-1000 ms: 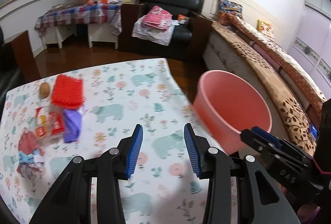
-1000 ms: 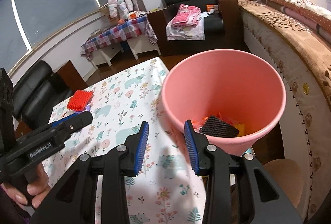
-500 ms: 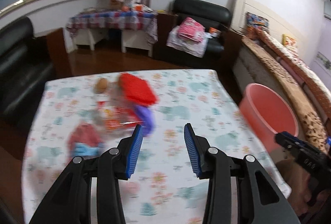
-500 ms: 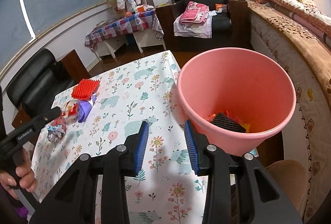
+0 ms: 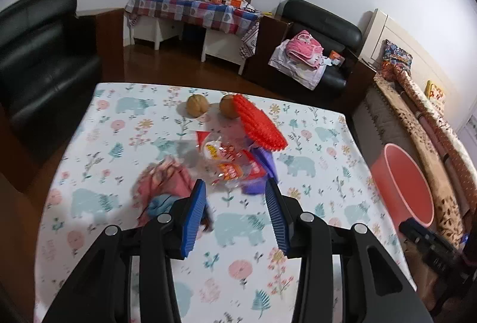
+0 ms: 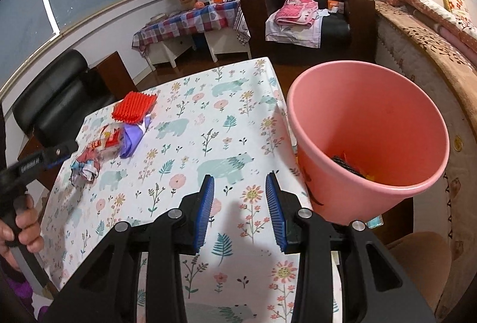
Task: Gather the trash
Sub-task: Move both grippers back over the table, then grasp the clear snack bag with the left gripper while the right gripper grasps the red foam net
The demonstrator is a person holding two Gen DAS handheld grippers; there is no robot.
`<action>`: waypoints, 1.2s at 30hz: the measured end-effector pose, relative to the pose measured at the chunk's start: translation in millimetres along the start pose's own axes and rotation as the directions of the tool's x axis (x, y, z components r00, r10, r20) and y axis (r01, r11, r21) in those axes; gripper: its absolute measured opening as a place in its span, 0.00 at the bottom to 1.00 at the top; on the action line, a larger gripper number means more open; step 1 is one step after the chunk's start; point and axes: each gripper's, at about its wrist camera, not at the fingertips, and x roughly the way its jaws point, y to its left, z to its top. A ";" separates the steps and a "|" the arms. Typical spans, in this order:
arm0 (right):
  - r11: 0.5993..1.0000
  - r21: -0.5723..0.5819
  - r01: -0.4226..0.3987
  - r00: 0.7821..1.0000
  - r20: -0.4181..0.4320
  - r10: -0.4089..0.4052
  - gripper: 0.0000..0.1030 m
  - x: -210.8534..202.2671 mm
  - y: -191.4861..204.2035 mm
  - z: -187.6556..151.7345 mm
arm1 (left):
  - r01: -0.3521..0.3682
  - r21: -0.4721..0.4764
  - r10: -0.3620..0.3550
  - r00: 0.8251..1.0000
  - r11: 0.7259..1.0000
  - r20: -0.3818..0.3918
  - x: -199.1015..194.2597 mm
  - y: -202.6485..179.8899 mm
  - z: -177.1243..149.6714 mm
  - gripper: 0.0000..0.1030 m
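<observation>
the left tool (image 5: 235, 214) hung over the table (image 5: 98, 126) with its blue ribbed pads parted and nothing between them, touching nothing; the trash lay just beyond its tips. the right tool (image 6: 240, 211) stood likewise parted and empty above the table's edge nearest the pink bucket (image 6: 387, 102), its right finger just beside the bucket's wall (contact could not be told).

the trash sat in a loose cluster toward the table's far side: a red spiky plastic mat (image 5: 261, 126) tilted on a purple soft bag (image 5: 261, 171), a crinkled clear wrapper with red and yellow print (image 5: 226, 159), and a crumpled pink and blue wad (image 5: 167, 188), blurred. two round brown walnuts (image 5: 197, 105) lay near the far edge, one touching the mat.

the bucket was smooth plastic, round and flaring, standing off the table's right edge beside the bed (image 6: 432, 48); a black mesh piece (image 6: 345, 163) and orange scraps lay at its bottom.

the table's cloth was white with printed bears and flowers, and the stretch between the cluster and the bucket-side edge lay bare.
</observation>
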 end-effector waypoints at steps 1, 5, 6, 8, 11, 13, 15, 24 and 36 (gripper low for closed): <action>1.000 -0.002 0.002 1.000 -0.002 -0.002 0.35 0.7 0.6 -0.5 | 0.004 -0.006 -0.004 1.000 1.000 -0.005 4.5 -1.1 1.8 0.40; 1.000 -0.005 0.009 1.000 -0.010 -0.009 0.35 3.8 1.4 -0.6 | 0.008 -0.040 -0.009 0.999 0.999 -0.039 28.4 0.7 6.6 0.40; 1.000 -0.006 0.011 1.000 -0.012 -0.012 0.35 4.8 1.5 -0.5 | 0.009 -0.048 -0.011 0.999 0.999 -0.048 33.5 2.2 7.0 0.40; 1.000 -0.008 0.014 1.000 -0.019 -0.014 0.36 8.6 3.6 0.5 | 0.009 -0.066 -0.014 0.998 0.998 -0.066 42.7 5.3 6.6 0.39; 1.000 -0.017 0.009 0.999 -0.030 -0.009 0.35 14.5 8.1 2.3 | 0.009 -0.079 -0.014 0.997 0.997 -0.070 50.7 9.2 7.2 0.39; 0.999 -0.032 0.003 0.999 -0.036 -0.004 0.35 18.9 12.9 4.2 | 0.010 -0.080 -0.016 0.998 0.997 -0.067 54.5 10.1 8.5 0.39; 0.999 -0.045 -0.007 0.999 -0.042 0.005 0.35 23.6 18.9 6.9 | 0.017 -0.076 -0.022 0.998 0.997 -0.066 57.3 10.6 10.2 0.39; 0.988 -0.058 -0.144 0.988 -0.069 0.139 0.35 48.1 56.8 36.5 | 0.065 -0.020 -0.066 0.997 0.998 -0.050 60.0 7.1 10.5 0.05; 0.949 -0.165 -0.269 0.961 -0.105 0.254 0.36 95.6 142.4 84.5 | 0.074 -0.045 -0.073 0.997 0.996 0.003 31.0 26.0 -3.3 0.00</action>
